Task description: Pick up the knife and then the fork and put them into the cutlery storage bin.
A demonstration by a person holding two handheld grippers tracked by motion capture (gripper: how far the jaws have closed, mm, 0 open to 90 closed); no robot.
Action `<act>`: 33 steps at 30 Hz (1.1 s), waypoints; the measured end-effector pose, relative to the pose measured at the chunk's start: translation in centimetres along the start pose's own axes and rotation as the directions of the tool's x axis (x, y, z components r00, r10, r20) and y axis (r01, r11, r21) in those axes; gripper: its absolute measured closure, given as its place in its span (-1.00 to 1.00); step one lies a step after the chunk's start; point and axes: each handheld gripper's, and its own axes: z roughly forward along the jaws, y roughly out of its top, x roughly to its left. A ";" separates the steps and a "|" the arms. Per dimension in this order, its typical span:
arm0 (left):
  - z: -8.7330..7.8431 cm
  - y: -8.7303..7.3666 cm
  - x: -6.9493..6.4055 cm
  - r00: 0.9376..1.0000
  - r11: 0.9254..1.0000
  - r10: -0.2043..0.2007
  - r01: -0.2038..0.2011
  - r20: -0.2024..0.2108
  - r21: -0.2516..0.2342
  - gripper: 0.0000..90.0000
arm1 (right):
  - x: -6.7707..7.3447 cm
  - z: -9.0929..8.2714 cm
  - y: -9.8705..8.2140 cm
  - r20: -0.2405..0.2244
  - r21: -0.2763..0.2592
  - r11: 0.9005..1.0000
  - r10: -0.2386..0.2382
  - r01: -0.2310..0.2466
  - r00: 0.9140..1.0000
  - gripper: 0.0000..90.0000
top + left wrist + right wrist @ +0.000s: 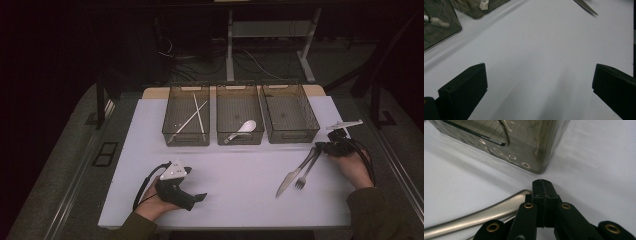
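Right hand (353, 167) sits low at the table's (240, 175) right edge, its tongs (320, 148) pointing left and lying almost flat at the handle ends of the cutlery. In the right gripper view those tongs (543, 185) are pressed together, pad to pad, with a metal handle (484, 212) lying just beside them on the left, outside the pads as far as I can tell. Left hand (155, 200) rests near the front edge, its tongs (197, 197) aimed right across the bare top and standing wide apart with nothing between them. Count it up: one knife (292, 176) and one fork (306, 172), side by side on the table near the right tongs; three smoky bins in a row at the back; two chopsticks (192, 117) in the left bin (186, 137), one white spoon (242, 129) in the middle bin (240, 139), and the right bin (290, 135) with the cutlery lying just in front.
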 end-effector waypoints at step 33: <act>-0.2 0.0 0.0 1.000 1.000 0.000 0.000 0.004 -0.009 -1.00 | 1.8 -2.9 -2.3 -0.062 0.112 0.988 -0.097 0.104 0.993 1.00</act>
